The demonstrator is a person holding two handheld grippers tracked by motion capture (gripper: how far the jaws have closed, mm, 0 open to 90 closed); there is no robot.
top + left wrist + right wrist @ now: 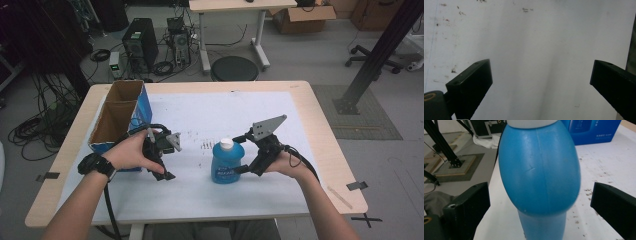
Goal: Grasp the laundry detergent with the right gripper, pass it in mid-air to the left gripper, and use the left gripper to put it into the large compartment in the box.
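A blue plastic bottle (227, 162) with a white cap stands upright on the white sheet near the middle of the table. My right gripper (246, 168) is open just to its right, and in the right gripper view the bottle (539, 170) stands between the two spread jaws with a gap on each side. Left of the bottle, my left gripper (166, 174) points down at the sheet, held by a hand with a black wristwatch. Its jaws are wide open over bare white surface (541, 72), with nothing between them.
An open blue cardboard box (143, 106) stands at the table's left edge, beside the left hand; it shows behind the bottle as the blue box (591, 130). The white sheet (210, 115) carries dark scuff marks. Beyond the table are a black round stool (234, 68) and a computer tower (140, 42).
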